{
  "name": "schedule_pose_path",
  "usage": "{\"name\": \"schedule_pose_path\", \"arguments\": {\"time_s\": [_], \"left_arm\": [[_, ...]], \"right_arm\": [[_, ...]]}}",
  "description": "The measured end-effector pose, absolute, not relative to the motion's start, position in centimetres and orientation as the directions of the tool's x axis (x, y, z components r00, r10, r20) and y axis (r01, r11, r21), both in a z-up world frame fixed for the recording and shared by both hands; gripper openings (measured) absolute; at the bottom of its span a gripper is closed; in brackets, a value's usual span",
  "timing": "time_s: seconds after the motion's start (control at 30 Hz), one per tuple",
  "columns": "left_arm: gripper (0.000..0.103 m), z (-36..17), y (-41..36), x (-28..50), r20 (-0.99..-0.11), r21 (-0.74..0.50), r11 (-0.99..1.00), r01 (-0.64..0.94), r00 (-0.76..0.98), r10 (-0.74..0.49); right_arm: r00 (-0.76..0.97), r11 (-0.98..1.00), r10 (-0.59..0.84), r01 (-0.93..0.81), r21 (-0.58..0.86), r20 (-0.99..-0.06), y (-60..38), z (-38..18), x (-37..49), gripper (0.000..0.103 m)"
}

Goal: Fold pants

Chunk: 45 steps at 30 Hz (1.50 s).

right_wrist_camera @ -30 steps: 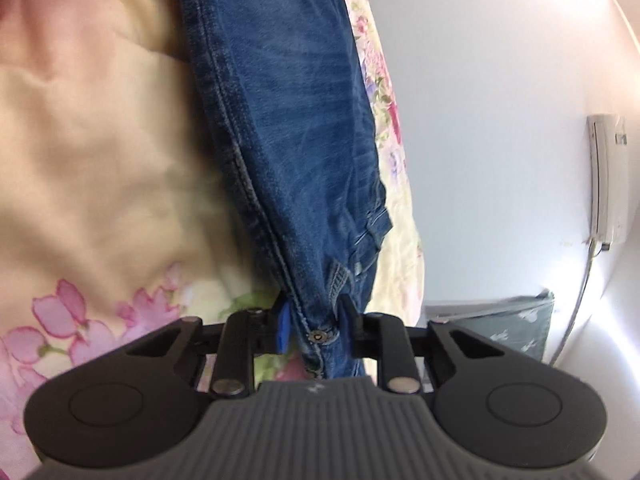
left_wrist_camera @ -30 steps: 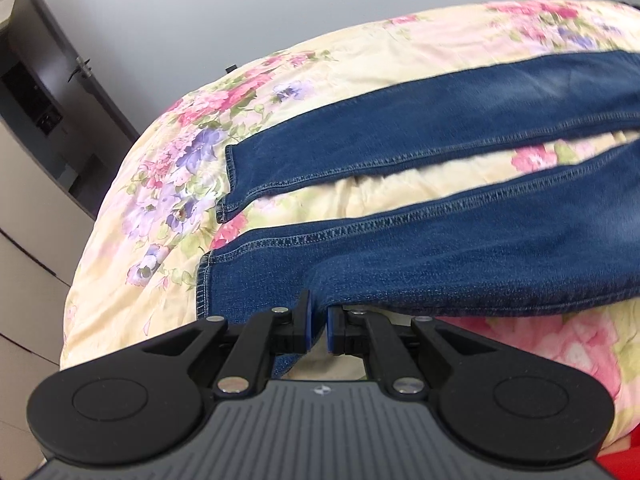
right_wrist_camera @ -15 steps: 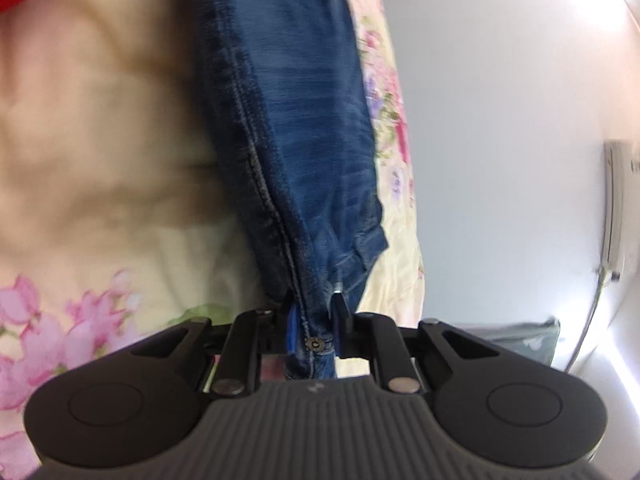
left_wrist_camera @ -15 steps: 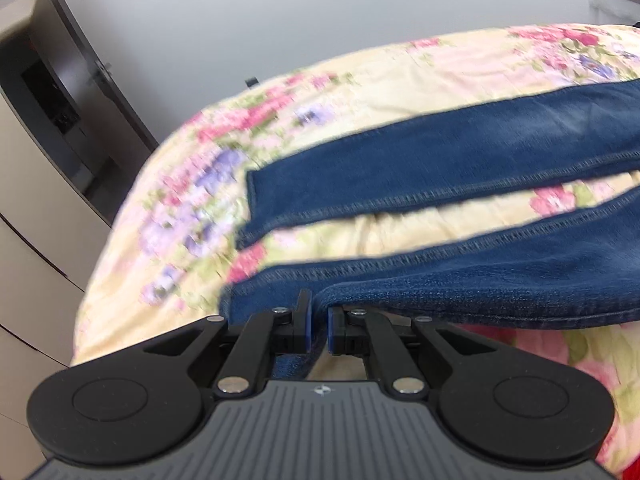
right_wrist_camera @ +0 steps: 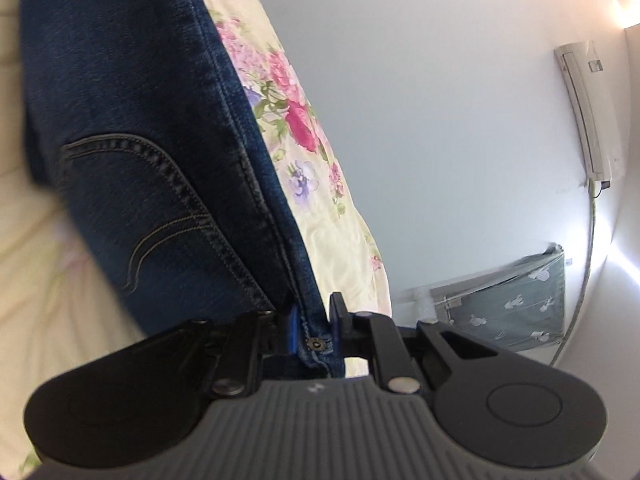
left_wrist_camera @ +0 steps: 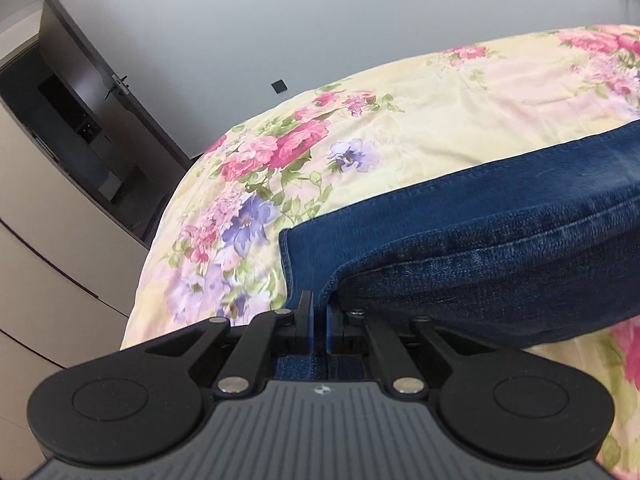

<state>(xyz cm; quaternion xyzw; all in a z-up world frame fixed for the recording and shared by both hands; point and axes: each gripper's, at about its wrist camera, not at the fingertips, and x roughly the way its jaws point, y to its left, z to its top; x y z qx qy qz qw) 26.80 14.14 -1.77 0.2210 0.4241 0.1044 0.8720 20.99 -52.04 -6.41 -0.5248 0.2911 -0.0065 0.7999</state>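
Observation:
Dark blue jeans (left_wrist_camera: 500,248) lie on a floral bedspread (left_wrist_camera: 440,120). My left gripper (left_wrist_camera: 319,312) is shut on the hem of the near leg, lifted over the far leg, whose cuff (left_wrist_camera: 304,248) lies flat on the bed just ahead. In the right wrist view my right gripper (right_wrist_camera: 314,324) is shut on the waistband by its metal button (right_wrist_camera: 316,345). The jeans (right_wrist_camera: 132,128) hang from it, folded over, with a back pocket (right_wrist_camera: 160,216) showing.
A beige wardrobe (left_wrist_camera: 36,248) and a dark door (left_wrist_camera: 104,92) stand left of the bed. An air conditioner (right_wrist_camera: 588,108) hangs on the wall at right, above a covered object (right_wrist_camera: 512,300). The bed edge (right_wrist_camera: 360,240) drops off close to my right gripper.
Both grippers carried the near half of the jeans over toward the far leg. The near leg now lies over the far one, and the back pocket has turned into view.

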Motion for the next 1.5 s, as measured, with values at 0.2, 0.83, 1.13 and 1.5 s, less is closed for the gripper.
{"name": "schedule_pose_path", "arguments": {"time_s": [0.2,0.83,1.13,1.5], "left_arm": [[0.007,-4.4,13.9,34.4,-0.731,0.491,0.871,0.039,0.562,0.387],[0.006,-12.7,13.2,42.4,-0.761,0.509,0.856,0.089,0.512,0.399],[0.007,-10.7,13.0,43.8,-0.729,0.515,0.855,0.057,0.554,0.402],[0.087,-10.3,14.7,43.1,-0.734,0.485,0.873,0.045,0.563,0.379]], "right_arm": [[0.795,0.492,-0.351,-0.292,-0.820,-0.494,-51.4,-8.6,30.4,0.008],[0.711,0.502,-0.426,-0.328,-0.800,-0.559,-51.0,-17.3,39.2,0.008],[0.712,0.542,-0.426,-0.293,-0.788,-0.558,-50.8,-16.2,41.1,0.008],[0.678,0.634,-0.472,-0.183,-0.751,-0.564,-50.5,-16.8,41.2,0.045]]}}
